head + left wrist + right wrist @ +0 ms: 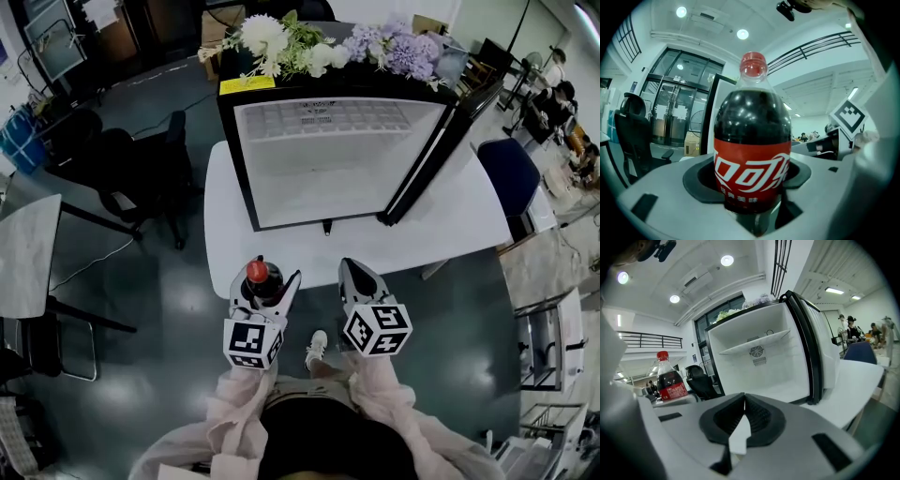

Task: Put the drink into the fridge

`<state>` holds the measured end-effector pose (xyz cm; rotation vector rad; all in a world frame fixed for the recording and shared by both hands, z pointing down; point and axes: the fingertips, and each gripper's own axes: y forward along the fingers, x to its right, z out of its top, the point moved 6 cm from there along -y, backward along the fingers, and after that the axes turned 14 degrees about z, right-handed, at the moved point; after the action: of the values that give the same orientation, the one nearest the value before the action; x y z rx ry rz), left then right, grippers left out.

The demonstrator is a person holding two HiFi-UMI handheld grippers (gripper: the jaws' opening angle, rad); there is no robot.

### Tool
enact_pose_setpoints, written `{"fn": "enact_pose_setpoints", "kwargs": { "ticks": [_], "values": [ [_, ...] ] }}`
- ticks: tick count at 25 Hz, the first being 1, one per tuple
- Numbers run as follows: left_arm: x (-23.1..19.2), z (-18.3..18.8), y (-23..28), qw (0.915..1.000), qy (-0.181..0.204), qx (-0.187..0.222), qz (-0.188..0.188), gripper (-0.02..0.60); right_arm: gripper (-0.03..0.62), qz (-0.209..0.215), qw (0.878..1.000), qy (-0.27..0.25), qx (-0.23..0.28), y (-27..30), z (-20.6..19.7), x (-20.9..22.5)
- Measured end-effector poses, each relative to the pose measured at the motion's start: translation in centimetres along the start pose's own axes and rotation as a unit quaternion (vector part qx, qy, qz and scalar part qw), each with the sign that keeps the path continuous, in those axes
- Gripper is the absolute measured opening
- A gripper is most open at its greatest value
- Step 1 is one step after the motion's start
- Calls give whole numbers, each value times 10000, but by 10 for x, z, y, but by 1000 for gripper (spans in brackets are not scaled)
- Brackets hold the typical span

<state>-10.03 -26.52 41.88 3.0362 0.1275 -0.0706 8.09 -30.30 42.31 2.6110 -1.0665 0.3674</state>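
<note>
The task looks roughly halfway along. The drink [752,140], a cola bottle with a red cap, is already picked up: the left gripper [266,283] has its jaws clamped round the bottle's lower body and holds it upright, short of the near edge of the table [469,225]. The fridge [337,159] stands on that table at 12 o'clock from the grippers, its door [439,141] swung open toward 2 o'clock, so the white interior is exposed and looks empty apart from a shelf [754,345] high up. What is left, as I judge it, is carrying the bottle forward to 12 o'clock, setting it on the fridge floor and letting go; whether the door must be shut afterwards the task does not say.

The right gripper [351,267] hangs just beside the left one at 3 o'clock of it, jaws pressed together on nothing.

Flowers [319,47] lie on the fridge top. A black chair [141,169] sits at 10 o'clock and a blue chair [506,173] at 2 o'clock, both off the path. Nothing blocks the opening; only the shelf could catch the bottle cap
</note>
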Motion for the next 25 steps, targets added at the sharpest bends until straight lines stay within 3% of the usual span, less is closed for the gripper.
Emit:
{"fn": "enact_pose_setpoints", "kwargs": {
  "ticks": [25],
  "values": [
    [15,-11,78,9976,-25,4,692,325,14,598,9980,-104,-146,60,26,86]
  ]
}}
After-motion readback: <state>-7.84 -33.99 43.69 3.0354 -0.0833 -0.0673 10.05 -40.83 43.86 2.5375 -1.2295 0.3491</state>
